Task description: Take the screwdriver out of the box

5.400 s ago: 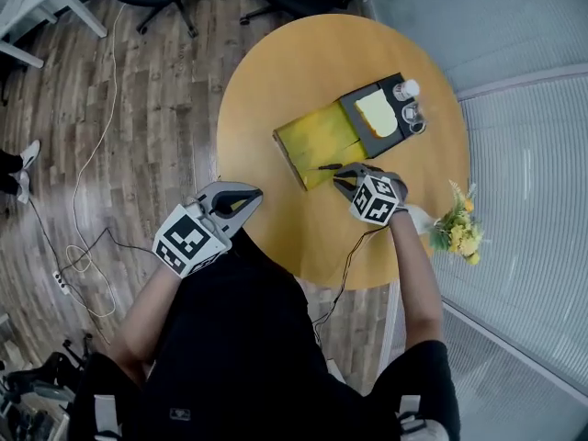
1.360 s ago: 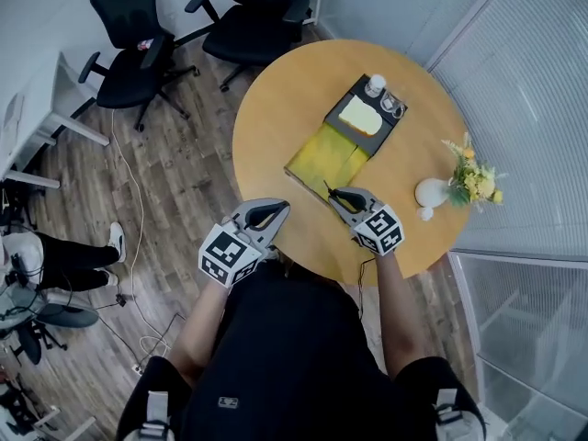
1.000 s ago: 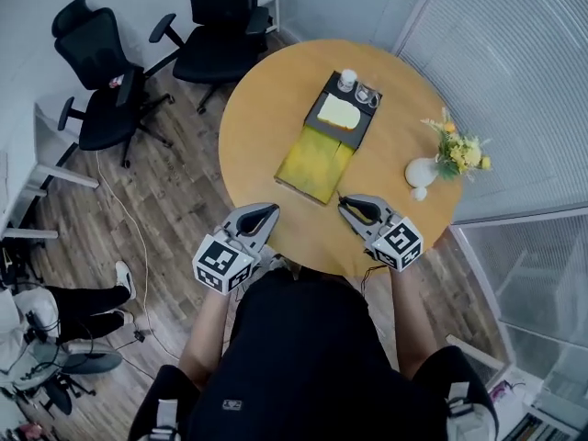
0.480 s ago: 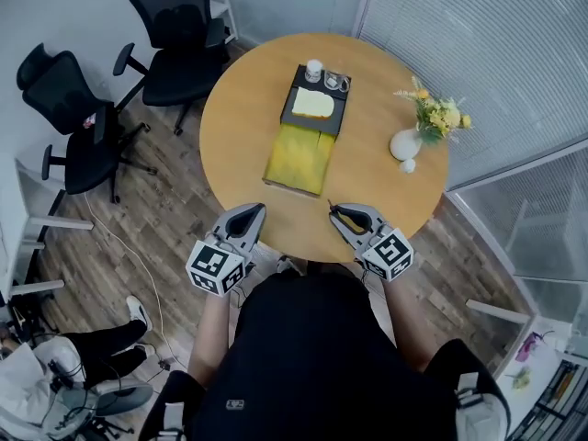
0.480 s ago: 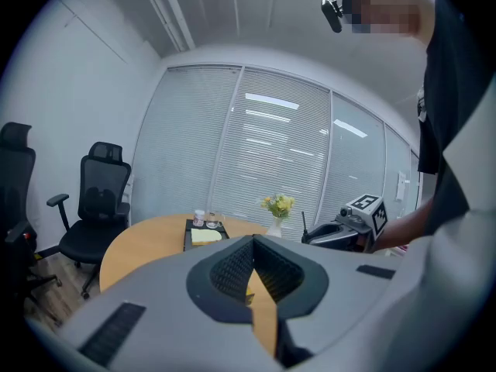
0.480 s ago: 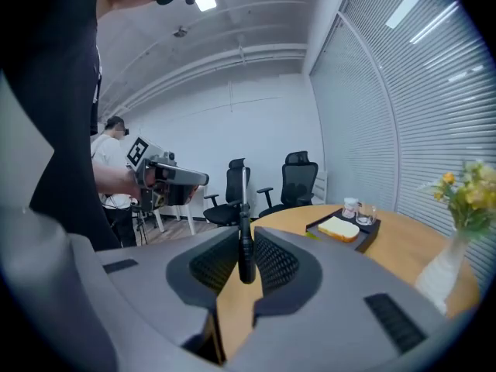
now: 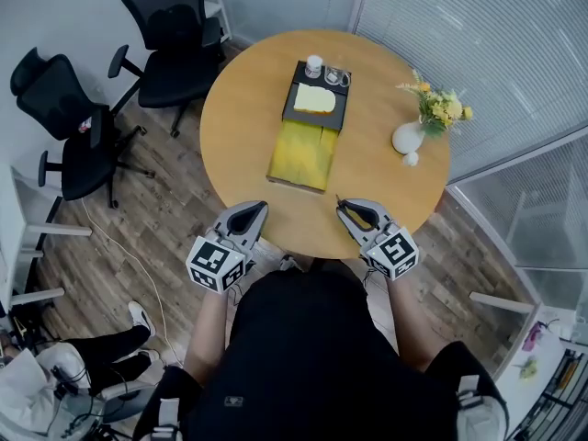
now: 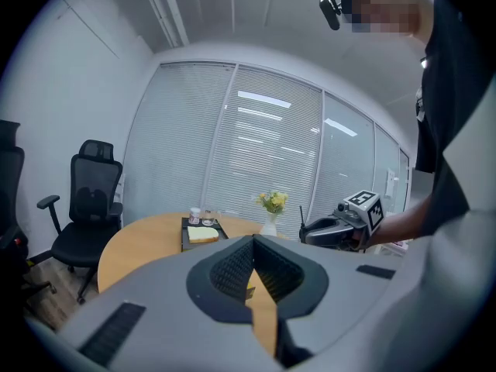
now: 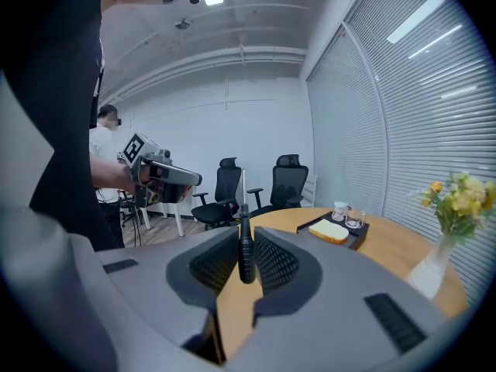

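Note:
My right gripper (image 7: 348,209) is shut on the screwdriver (image 7: 351,215), over the round table's near edge. In the right gripper view the screwdriver (image 9: 245,248) stands upright between the jaws, its black handle pinched and its thin metal shaft pointing up. The open yellow box (image 7: 303,154) lies in the middle of the table, well beyond both grippers. My left gripper (image 7: 251,211) hovers at the near left edge, jaws together with nothing in them. The left gripper view shows its pads (image 8: 232,270) meeting at the tip.
A black tray (image 7: 317,104) with a slice of bread and two small jars sits behind the box. A white vase of yellow flowers (image 7: 405,138) stands at the table's right. Two black office chairs (image 7: 170,26) are off to the left; glass walls with blinds run behind.
The right gripper has drawn back from the yellow box's edge to the near side of the table, carrying the screwdriver. The left gripper has stayed shut at the near left edge.

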A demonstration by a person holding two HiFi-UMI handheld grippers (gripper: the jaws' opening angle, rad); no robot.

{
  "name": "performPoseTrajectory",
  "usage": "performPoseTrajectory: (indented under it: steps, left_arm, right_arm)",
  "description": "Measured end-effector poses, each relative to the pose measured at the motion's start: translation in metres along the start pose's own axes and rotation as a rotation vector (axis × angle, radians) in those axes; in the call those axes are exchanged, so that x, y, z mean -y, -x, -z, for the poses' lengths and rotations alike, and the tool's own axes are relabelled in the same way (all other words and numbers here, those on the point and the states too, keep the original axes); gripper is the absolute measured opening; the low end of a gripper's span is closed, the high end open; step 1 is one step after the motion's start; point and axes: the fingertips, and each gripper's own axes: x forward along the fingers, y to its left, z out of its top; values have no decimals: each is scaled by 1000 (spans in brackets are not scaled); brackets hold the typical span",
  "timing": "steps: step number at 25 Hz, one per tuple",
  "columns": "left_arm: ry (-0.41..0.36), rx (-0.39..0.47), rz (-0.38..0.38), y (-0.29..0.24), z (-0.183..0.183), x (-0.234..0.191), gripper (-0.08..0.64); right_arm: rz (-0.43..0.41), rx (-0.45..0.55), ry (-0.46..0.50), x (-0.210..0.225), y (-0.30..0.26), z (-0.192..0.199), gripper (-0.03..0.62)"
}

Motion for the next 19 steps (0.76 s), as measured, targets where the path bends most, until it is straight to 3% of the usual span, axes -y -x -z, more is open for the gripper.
performPoseTrajectory:
  steps: [9,19]
  left_arm:
    - [26,10,24,1,-5,-12,6]
    - [41,38,30,-5,-17,-19,6]
  right_arm:
    - [32,23,-75,2,-6,-1,55]
    - [56,-30,-44,7,-18,0,55]
